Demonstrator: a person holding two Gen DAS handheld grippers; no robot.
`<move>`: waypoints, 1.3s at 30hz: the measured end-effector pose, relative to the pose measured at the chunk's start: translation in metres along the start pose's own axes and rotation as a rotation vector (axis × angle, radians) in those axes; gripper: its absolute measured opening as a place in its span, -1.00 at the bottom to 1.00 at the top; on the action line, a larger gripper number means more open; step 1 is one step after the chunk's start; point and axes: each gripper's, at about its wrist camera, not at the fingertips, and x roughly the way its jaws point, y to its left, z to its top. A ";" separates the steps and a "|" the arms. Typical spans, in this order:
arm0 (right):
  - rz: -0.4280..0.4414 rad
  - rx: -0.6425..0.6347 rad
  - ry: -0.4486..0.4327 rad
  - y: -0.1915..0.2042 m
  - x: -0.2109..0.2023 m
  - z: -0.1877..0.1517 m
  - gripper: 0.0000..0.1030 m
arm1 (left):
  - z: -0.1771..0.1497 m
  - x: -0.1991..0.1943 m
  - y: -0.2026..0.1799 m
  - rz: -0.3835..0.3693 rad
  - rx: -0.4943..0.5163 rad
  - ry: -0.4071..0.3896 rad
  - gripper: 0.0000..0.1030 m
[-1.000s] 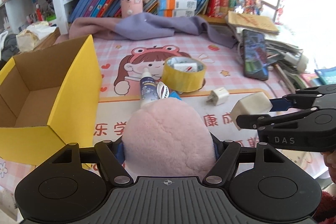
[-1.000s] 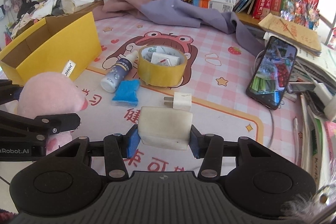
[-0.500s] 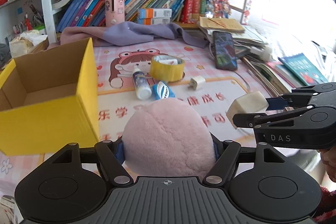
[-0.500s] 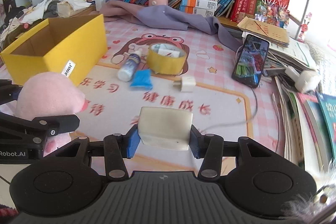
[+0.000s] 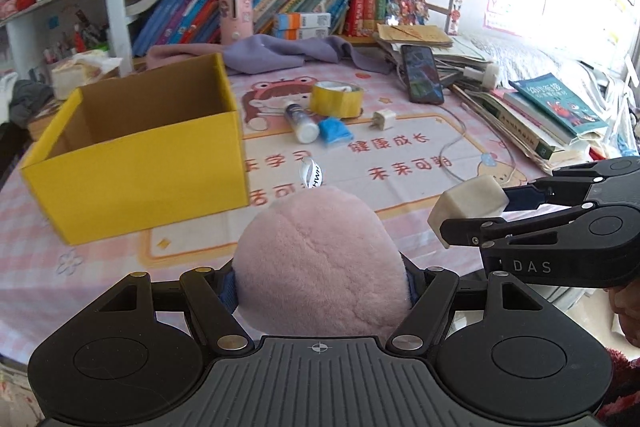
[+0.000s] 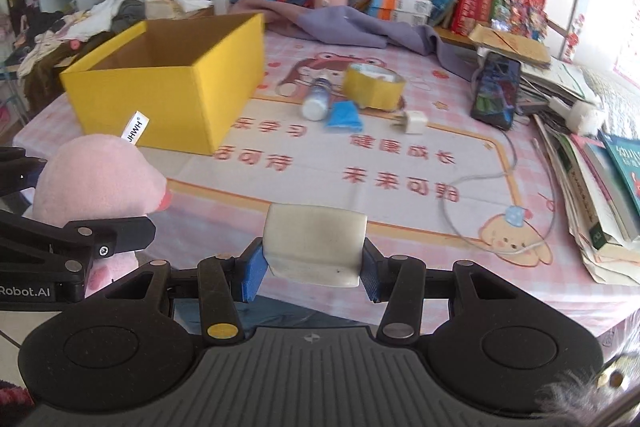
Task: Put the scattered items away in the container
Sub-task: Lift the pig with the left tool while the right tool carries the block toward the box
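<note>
My left gripper is shut on a pink plush toy with a white tag, held above the table's near edge. To its right my right gripper is shut on an off-white block; that block also shows in the left wrist view. The plush toy appears at the left of the right wrist view. The open yellow cardboard box stands on the table's left side, empty as far as I see. A yellow tape roll, a small white bottle, a blue packet and a white charger plug lie mid-table.
A phone with a cable lies at the right, beside stacked books along the table's right edge. A purple cloth is bunched at the back under the bookshelves. The pink patterned mat covers the table.
Both grippers have drawn back from the table's middle, toward its near edge, each keeping its object. The box and scattered items now look farther away.
</note>
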 end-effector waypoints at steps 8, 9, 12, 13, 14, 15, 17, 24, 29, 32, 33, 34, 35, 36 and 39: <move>0.067 -0.085 -0.018 0.044 -0.005 0.007 -0.12 | -0.019 -0.029 0.031 0.073 -0.052 -0.017 0.39; 0.076 -0.096 -0.020 0.049 -0.005 0.008 -0.12 | -0.020 -0.032 0.034 0.082 -0.059 -0.019 0.39; 0.106 -0.127 -0.031 0.065 -0.005 0.011 -0.12 | -0.025 -0.039 0.044 0.107 -0.080 -0.024 0.39; 0.116 -0.138 -0.034 0.070 -0.005 0.012 -0.12 | -0.027 -0.041 0.047 0.114 -0.086 -0.026 0.39; 0.126 -0.147 -0.035 0.075 -0.005 0.012 -0.12 | -0.029 -0.044 0.050 0.121 -0.092 -0.029 0.39; 0.136 -0.155 -0.036 0.079 -0.005 0.013 -0.12 | -0.030 -0.047 0.053 0.127 -0.098 -0.033 0.39; 0.154 -0.170 -0.038 0.086 -0.004 0.015 -0.12 | -0.033 -0.051 0.058 0.139 -0.110 -0.038 0.39; 0.209 -0.223 -0.057 0.109 -0.004 0.025 -0.12 | -0.039 -0.062 0.078 0.184 -0.157 -0.055 0.39; 0.227 -0.252 -0.057 0.120 0.000 0.031 -0.12 | -0.040 -0.064 0.086 0.205 -0.179 -0.052 0.39; 0.233 -0.258 -0.057 0.123 0.002 0.035 -0.12 | -0.038 -0.063 0.089 0.209 -0.182 -0.054 0.39; 0.233 -0.256 -0.056 0.123 0.002 0.036 -0.12 | -0.039 -0.063 0.090 0.209 -0.181 -0.053 0.39; 0.232 -0.254 -0.053 0.123 0.003 0.036 -0.12 | -0.039 -0.062 0.090 0.210 -0.182 -0.051 0.39; 0.231 -0.251 -0.048 0.122 0.003 0.036 -0.12 | -0.039 -0.063 0.090 0.211 -0.183 -0.050 0.39; 0.230 -0.248 -0.045 0.122 0.004 0.036 -0.12 | -0.038 -0.062 0.091 0.212 -0.182 -0.050 0.39; 0.233 -0.247 -0.047 0.121 0.004 0.037 -0.12 | -0.037 -0.061 0.090 0.216 -0.179 -0.049 0.39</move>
